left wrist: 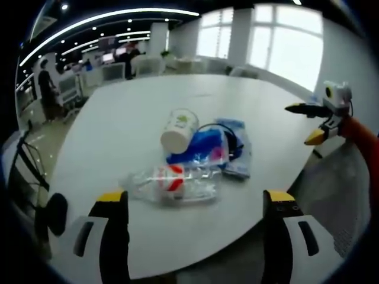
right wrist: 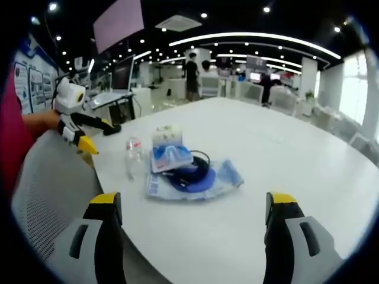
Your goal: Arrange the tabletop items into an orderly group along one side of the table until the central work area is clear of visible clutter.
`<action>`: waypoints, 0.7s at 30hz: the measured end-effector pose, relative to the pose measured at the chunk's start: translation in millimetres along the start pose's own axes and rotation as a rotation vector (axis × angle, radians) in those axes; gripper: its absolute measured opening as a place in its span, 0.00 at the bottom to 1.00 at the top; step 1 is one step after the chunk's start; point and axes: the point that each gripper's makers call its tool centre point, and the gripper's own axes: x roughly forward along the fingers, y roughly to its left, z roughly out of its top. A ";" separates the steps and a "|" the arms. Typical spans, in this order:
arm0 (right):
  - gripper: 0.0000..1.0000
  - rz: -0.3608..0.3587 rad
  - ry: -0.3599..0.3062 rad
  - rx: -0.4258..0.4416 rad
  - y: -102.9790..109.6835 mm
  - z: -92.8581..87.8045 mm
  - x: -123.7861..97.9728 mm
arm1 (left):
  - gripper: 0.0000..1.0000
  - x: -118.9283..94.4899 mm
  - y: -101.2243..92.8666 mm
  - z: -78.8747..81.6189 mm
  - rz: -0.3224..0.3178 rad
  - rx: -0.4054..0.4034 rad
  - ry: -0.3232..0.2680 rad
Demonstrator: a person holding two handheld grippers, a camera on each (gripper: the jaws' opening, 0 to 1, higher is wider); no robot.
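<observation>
Two grippers of yours, left gripper (left wrist: 196, 204) and right gripper (right wrist: 193, 207), jaws apart, holding nothing, white table (left wrist: 118, 118), clutter mid-frame: paper cup (left wrist: 179, 131), crushed plastic bottle (left wrist: 172, 182), blue packets (left wrist: 204, 148), black cable (left wrist: 232, 137).

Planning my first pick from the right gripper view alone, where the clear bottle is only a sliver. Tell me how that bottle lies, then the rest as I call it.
Observer: The bottle lies flat on its side, crumpled, with a red-and-white label, closest to the table edge in the left gripper view.
Operator: Now the cup.
Observer: The cup is tipped over, resting against the blue packet, with green print on its side.
Operator: Report my gripper from outside.
Observer: The right gripper hovers near the table's edge, away from the pile, jaws apart and holding nothing.
</observation>
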 end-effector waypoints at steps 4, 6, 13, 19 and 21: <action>1.00 0.001 -0.004 0.009 0.0 0.7 -0.4 | 0.91 0.2 0.1 -0.5 0.001 0.004 0.005; 1.00 0.005 -0.003 0.010 0.7 0.5 -0.3 | 0.91 0.1 0.2 -0.5 0.001 0.005 0.006; 1.00 0.008 0.005 0.009 2.1 -0.6 0.2 | 0.90 -0.1 1.4 -0.4 0.004 0.003 0.004; 1.00 0.011 -0.004 0.019 2.0 0.8 -0.1 | 0.90 -0.3 2.5 -0.5 0.008 0.004 0.004; 1.00 0.015 -0.013 0.034 2.5 2.5 -0.7 | 0.89 -0.3 2.8 -1.2 0.008 0.005 0.007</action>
